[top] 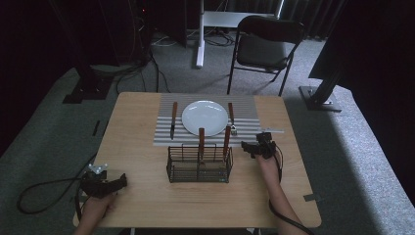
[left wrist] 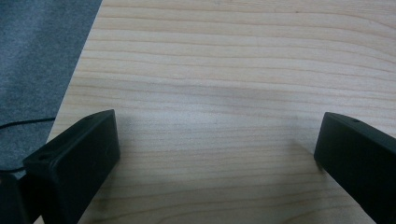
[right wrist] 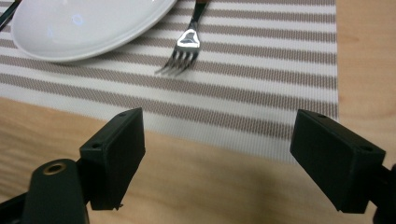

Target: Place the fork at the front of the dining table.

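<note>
Hovering right tongs (top: 246, 145) spread wide, empty, beside wire basket (top: 199, 165) mid-worktop, two wooden-handled utensils (top: 201, 138) standing inside. Left tongs (top: 121, 180) spread too, over bare worktop (top: 147, 205) near front-left corner. Risk: snagging the wire rim, tipping basket, knocking fork (right wrist: 184, 45) or plate (top: 205, 117) on placemat. Utensil heads hidden behind wire; type unclear.

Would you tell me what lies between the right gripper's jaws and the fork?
Only striped placemat and bare table, in the right gripper view, lie between right gripper and fork.
</note>
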### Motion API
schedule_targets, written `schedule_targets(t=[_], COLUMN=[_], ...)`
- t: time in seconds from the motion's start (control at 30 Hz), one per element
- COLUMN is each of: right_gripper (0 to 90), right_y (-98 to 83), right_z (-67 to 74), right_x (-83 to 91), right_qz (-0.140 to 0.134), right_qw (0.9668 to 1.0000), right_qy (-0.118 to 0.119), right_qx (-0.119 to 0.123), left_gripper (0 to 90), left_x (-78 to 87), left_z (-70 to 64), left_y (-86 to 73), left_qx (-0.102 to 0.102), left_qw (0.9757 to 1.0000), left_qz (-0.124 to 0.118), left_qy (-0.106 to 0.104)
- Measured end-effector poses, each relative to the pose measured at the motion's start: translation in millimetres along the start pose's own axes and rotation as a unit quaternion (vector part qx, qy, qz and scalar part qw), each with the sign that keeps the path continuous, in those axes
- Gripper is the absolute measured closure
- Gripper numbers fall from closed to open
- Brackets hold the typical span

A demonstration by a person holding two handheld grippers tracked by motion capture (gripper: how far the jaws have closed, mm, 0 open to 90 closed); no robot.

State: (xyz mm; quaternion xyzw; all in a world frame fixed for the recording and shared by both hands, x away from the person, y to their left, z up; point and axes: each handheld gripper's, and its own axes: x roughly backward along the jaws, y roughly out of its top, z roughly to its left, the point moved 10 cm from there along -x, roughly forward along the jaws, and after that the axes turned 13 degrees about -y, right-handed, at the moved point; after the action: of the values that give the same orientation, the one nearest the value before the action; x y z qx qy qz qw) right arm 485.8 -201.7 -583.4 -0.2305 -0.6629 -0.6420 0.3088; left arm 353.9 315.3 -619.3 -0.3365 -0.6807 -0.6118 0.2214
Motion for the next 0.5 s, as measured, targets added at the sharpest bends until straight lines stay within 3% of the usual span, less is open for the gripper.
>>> schedule_targets(t=[0.5], right_gripper=[16.0], right_y=[-35.9], right_z=[-20.7], right_x=[25.0], right_qz=[-0.008], right_qw=[0.9999], right_qy=[-0.015], right_qx=[0.0], left_gripper=[0.0], left_x=[0.0], left_z=[0.0], left_y=[0.0], left_qx=[0.0], left_qw=[1.0], left_qz=[0.0], left_qy=[0.0])
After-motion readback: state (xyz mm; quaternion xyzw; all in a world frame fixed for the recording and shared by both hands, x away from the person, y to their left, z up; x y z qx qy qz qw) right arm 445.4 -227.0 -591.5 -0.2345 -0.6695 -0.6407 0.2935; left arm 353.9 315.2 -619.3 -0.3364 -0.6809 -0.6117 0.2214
